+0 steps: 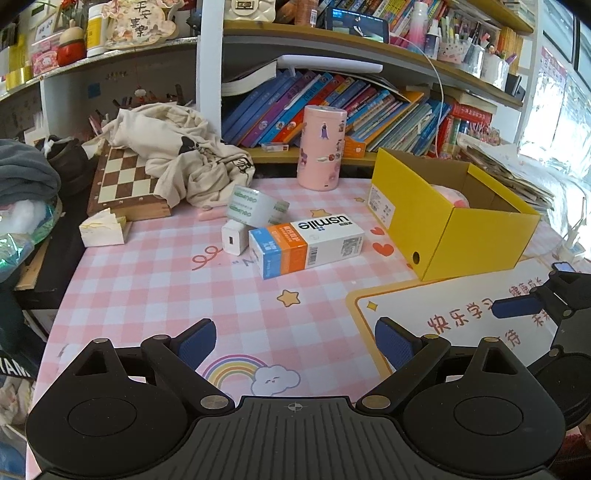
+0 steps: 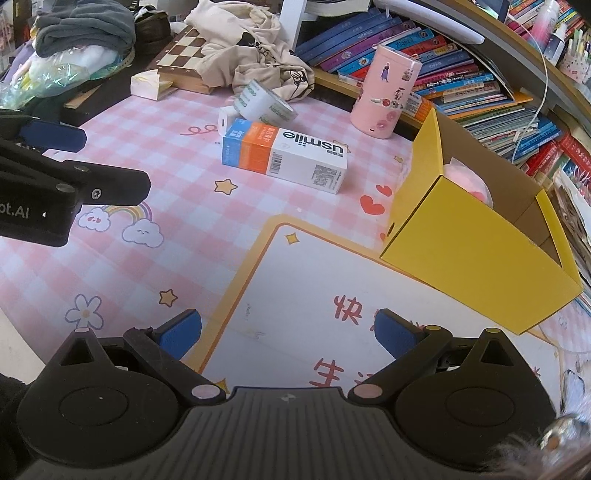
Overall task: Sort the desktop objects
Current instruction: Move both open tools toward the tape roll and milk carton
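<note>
A white, orange and blue usmile box (image 1: 306,243) (image 2: 286,157) lies on the pink checked desk mat. Behind it sit a white charger block (image 1: 233,238) (image 2: 224,123) and a roll of clear tape (image 1: 253,206) (image 2: 264,101). A pink cylinder tin (image 1: 322,147) (image 2: 386,92) stands upright further back. An open yellow box (image 1: 450,214) (image 2: 476,243) at the right holds something pink (image 2: 471,181). My left gripper (image 1: 293,341) is open over the mat, well short of the usmile box. My right gripper (image 2: 288,334) is open above the white placemat (image 2: 314,288), empty.
A chessboard (image 1: 122,181) under a cream cloth (image 1: 184,155) lies at the back left, with a small paper box (image 1: 101,230) beside it. Bookshelves (image 1: 332,107) line the back. A dark clothing pile (image 2: 85,26) sits far left. The right gripper shows at the left view's right edge.
</note>
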Tool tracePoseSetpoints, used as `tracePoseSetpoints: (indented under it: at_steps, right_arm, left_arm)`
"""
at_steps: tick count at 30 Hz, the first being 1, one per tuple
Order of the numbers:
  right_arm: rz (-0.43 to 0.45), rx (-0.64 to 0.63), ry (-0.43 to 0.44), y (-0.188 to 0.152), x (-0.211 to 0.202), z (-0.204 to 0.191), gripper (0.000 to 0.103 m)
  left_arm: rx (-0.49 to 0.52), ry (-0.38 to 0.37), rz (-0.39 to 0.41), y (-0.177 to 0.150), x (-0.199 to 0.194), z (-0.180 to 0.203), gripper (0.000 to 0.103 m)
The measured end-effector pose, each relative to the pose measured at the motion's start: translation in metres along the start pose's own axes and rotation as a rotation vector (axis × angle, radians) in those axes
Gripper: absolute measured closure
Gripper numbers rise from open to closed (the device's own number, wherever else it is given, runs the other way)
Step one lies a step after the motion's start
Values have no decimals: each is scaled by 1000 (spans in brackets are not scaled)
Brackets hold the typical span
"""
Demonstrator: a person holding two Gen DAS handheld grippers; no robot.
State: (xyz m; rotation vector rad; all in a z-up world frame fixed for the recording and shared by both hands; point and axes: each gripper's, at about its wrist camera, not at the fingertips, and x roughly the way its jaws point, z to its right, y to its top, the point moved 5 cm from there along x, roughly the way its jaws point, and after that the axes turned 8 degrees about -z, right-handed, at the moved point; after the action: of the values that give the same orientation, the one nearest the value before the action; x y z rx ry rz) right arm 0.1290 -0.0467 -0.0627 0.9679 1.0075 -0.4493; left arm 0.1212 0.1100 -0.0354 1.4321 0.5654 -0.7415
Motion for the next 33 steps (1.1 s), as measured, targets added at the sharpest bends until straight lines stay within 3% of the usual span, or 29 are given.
tracePoseSetpoints:
  at_steps: [33]
  right_arm:
    - [27, -92, 38, 23, 4, -33, 2]
  left_arm:
    - [-62, 69, 4, -10, -9, -35, 7]
